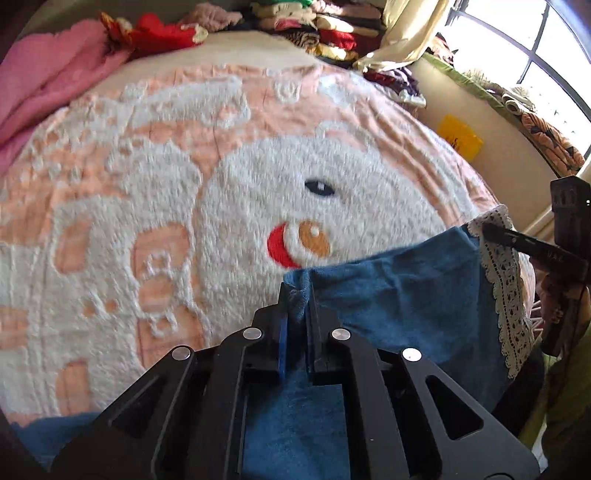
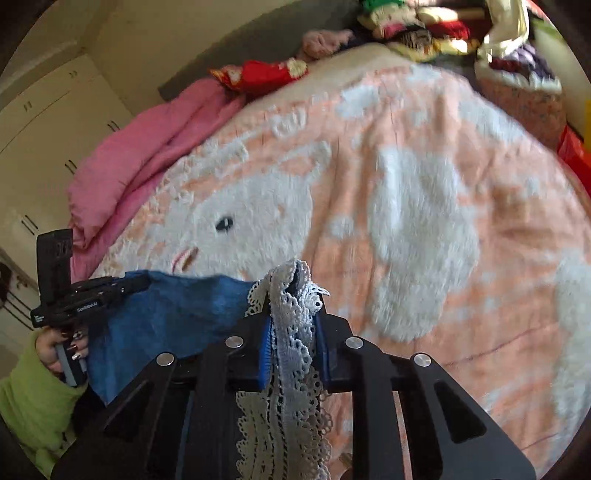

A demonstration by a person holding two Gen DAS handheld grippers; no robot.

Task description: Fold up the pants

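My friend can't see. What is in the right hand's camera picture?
The right gripper pinches the white lace trim of blue pants, held up over a bed with a peach and white blanket. At the left, the left gripper holds the pants' other end.

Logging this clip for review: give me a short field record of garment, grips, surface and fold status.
garment: blue pants with white lace trim
left gripper: shut on the blue edge
right gripper: shut on the lace-trimmed edge
garment position: held up between both grippers, top edge stretched, above the bed
surface: peach and white plush blanket
background: pink quilt, piled clothes
fold status: no fold visible yet
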